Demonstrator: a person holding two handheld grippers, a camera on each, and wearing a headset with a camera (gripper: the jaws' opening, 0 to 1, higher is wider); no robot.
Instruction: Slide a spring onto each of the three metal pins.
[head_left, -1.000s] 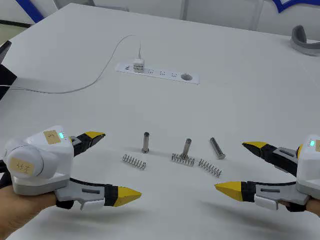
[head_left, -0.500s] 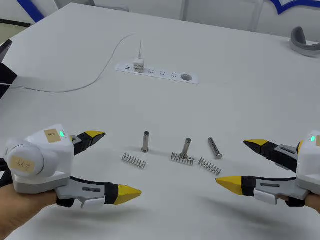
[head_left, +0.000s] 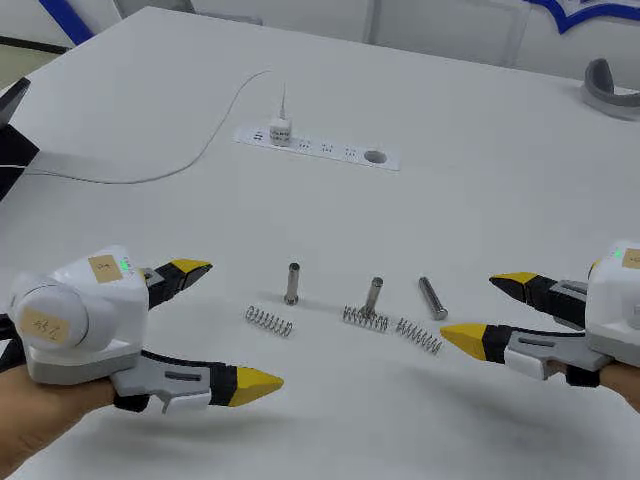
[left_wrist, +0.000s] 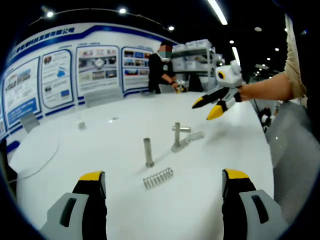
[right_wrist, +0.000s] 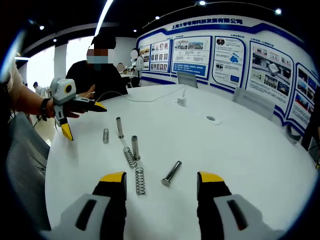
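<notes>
Three metal pins are on the white table: a left pin (head_left: 292, 283) and a middle pin (head_left: 373, 296) stand upright, and a right pin (head_left: 433, 298) lies flat. Three springs lie by them: a left spring (head_left: 269, 321), a middle spring (head_left: 366, 319) at the middle pin's foot, and a right spring (head_left: 419, 335). My left gripper (head_left: 225, 325) is open, a short way left of the left spring. My right gripper (head_left: 489, 312) is open, just right of the right spring and the lying pin. From the right gripper view the lying pin (right_wrist: 171, 173) and right spring (right_wrist: 139, 180) sit just ahead of the jaws.
A white power strip (head_left: 317, 146) with a plugged charger and a grey cable (head_left: 195, 155) lies farther back. A grey curved object (head_left: 608, 88) sits at the far right corner. A person stands beyond the table in the right gripper view.
My right gripper has moved slightly up and in toward the right spring. The left gripper, pins and springs have stayed put; the head camera shifted a little.
</notes>
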